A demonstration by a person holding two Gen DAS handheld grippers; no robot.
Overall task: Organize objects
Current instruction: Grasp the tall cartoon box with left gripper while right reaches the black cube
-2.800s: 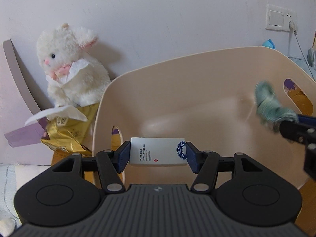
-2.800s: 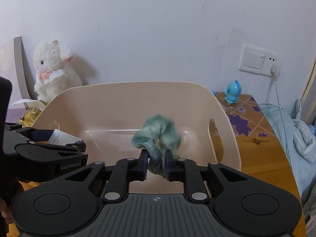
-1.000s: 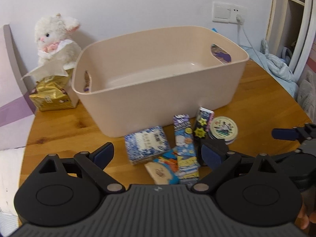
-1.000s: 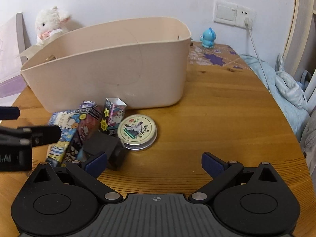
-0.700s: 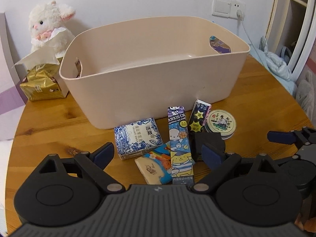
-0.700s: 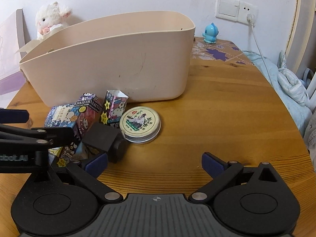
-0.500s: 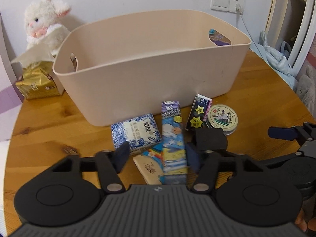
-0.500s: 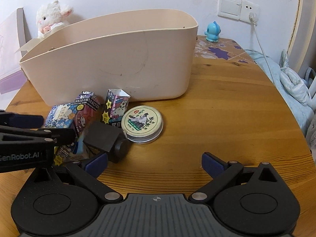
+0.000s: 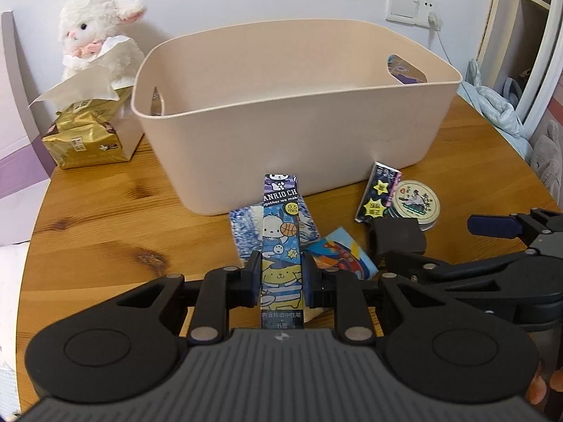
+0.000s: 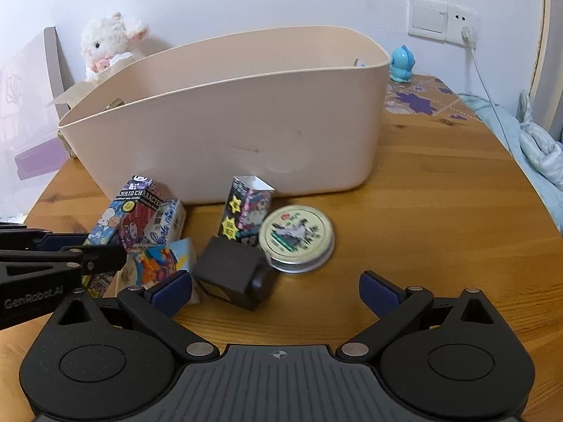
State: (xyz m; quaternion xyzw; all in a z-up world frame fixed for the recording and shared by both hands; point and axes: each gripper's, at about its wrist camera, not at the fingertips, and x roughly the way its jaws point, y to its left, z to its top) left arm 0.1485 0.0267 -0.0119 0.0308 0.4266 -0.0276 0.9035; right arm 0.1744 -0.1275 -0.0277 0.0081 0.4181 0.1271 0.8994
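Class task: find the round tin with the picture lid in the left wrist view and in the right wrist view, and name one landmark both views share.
Left wrist view: the round tin lies at right of centre on the table, just right of the star-printed box.
Right wrist view: the round tin lies near centre, ahead of the open right gripper.
Shared landmark: the beige tub behind it.

R tool (image 10: pixel 274 290) open, black cube (image 10: pixel 232 272) btwn tips
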